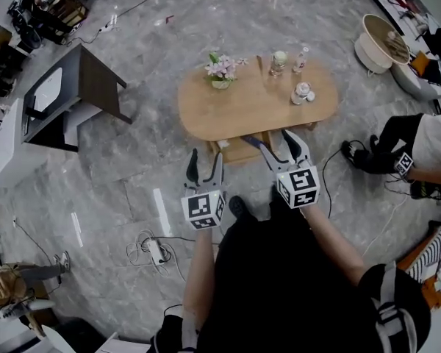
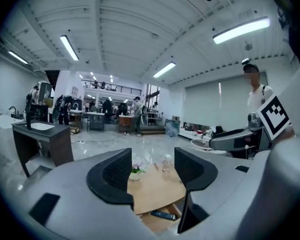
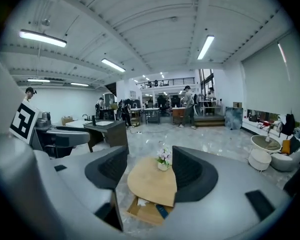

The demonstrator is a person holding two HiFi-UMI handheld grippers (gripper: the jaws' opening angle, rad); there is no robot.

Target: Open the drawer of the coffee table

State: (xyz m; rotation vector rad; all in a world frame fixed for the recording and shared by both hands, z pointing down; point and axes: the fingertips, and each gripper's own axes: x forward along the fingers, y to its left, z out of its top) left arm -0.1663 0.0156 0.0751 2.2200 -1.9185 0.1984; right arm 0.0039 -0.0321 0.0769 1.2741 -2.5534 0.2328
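Note:
The oval wooden coffee table (image 1: 242,109) stands on the marble floor ahead of me. Its drawer (image 1: 239,151) is pulled out at the near side; in the gripper views it holds a dark remote (image 2: 164,215) and a white slip of paper (image 3: 142,201). My left gripper (image 1: 206,169) is raised in the air short of the table, open, with nothing between its pads. Over the drawer's right end in the head view hovers my right gripper (image 1: 287,144), also open and empty. Both gripper views look level across the room, with the table (image 2: 157,189) (image 3: 151,181) low between the jaws.
A flower pot (image 1: 221,68), two bottles (image 1: 278,61) and a glass (image 1: 302,93) stand on the tabletop. A dark desk (image 1: 66,98) is at the left, round white stools (image 1: 382,43) at the far right. A person's legs (image 1: 397,149) are at the right; a power strip with cables (image 1: 156,250) lies near my feet.

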